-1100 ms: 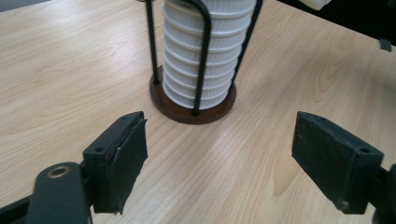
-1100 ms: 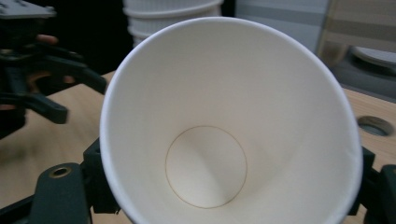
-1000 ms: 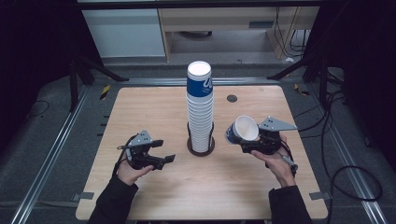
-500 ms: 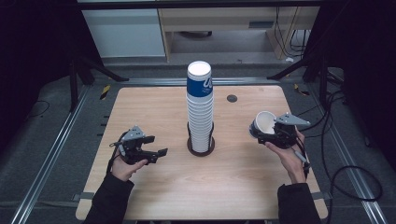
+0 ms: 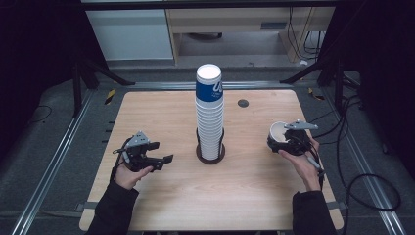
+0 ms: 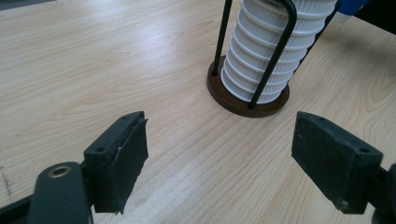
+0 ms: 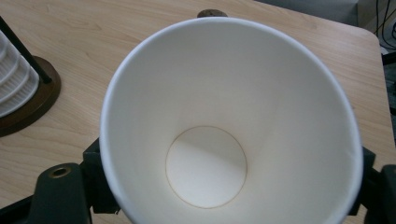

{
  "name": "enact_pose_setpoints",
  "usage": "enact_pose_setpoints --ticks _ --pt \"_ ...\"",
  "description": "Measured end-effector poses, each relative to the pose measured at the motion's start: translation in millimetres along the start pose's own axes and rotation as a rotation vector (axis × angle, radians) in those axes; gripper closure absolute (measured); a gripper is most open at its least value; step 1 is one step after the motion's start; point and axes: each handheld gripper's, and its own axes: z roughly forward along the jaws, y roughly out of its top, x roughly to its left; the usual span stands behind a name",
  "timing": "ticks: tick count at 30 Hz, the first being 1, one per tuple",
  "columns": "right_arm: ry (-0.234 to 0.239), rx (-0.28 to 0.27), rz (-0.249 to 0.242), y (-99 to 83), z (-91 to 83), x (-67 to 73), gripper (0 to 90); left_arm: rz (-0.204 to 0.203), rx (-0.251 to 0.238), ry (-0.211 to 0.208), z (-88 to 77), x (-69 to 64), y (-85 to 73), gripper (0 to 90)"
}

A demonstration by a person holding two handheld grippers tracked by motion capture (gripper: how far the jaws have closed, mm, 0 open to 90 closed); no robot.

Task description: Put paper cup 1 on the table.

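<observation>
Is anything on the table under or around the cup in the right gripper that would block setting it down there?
Nothing visible does. The paper cup sits clamped in the right gripper over bare wood of the table. The cup stack in its holder stands well to its left, and a small dark disc lies farther back.

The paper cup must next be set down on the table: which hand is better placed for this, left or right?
Right. The right tongs are shut on the paper cup, over bare table beside the cup stack. The left tongs are open with nothing between them, on the stack's other side.
</observation>
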Motion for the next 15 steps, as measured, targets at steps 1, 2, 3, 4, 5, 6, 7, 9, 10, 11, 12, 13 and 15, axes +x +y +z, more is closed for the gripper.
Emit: enact_pose_setpoints --ticks 1,2,3,4,5,6,7,9,10,11,12,13,15 --pt "0.001 0.006 0.0 -0.8 1.8 0.1 20.1 -0.002 0.0 0.001 0.1 -0.3 0.0 17.9" --pt "0.002 0.013 0.0 -1.3 3.1 0.2 20.1 0.0 0.0 0.001 0.1 -0.6 0.0 17.8" --pt "0.002 0.02 -0.004 -2.5 5.9 0.3 20.1 0.0 -0.001 0.0 0.1 -0.7 0.0 17.8" --pt "0.002 0.025 -0.002 -3.1 7.2 0.7 20.1 -0.001 -0.001 0.0 0.2 -0.7 0.1 17.8" --pt "0.002 0.03 -0.001 -3.9 9.3 1.1 20.1 -0.001 -0.001 0.001 0.2 -0.7 0.1 17.8" --pt "0.004 0.038 0.001 -4.6 11.4 1.5 20.0 -0.001 0.0 0.001 0.2 -0.7 0.0 17.8" --pt "0.002 0.044 -0.004 -5.5 13.9 1.5 20.0 -0.001 0.001 0.002 0.1 -0.7 0.1 17.7" --pt "0.002 0.061 -0.003 -7.1 18.0 2.2 20.0 0.0 -0.001 0.002 -0.3 -0.8 0.2 17.8" --pt "0.002 0.068 0.001 -7.5 19.0 2.7 20.0 0.001 -0.002 0.003 -0.6 -0.7 0.3 17.7" --pt "-0.001 0.073 -0.005 -8.3 21.4 2.8 19.9 0.0 -0.003 0.004 -1.0 -0.6 0.4 17.8" --pt "0.002 0.078 -0.005 -8.8 22.9 3.0 19.9 0.0 -0.002 0.004 -1.3 -0.5 0.7 17.7" --pt "-0.001 0.079 -0.005 -9.3 24.1 3.0 19.9 0.001 -0.003 0.005 -1.7 -0.6 1.0 17.7" --pt "0.003 0.089 0.003 -10.1 26.2 2.2 19.8 0.004 -0.004 0.006 -2.5 -0.7 1.6 17.6"
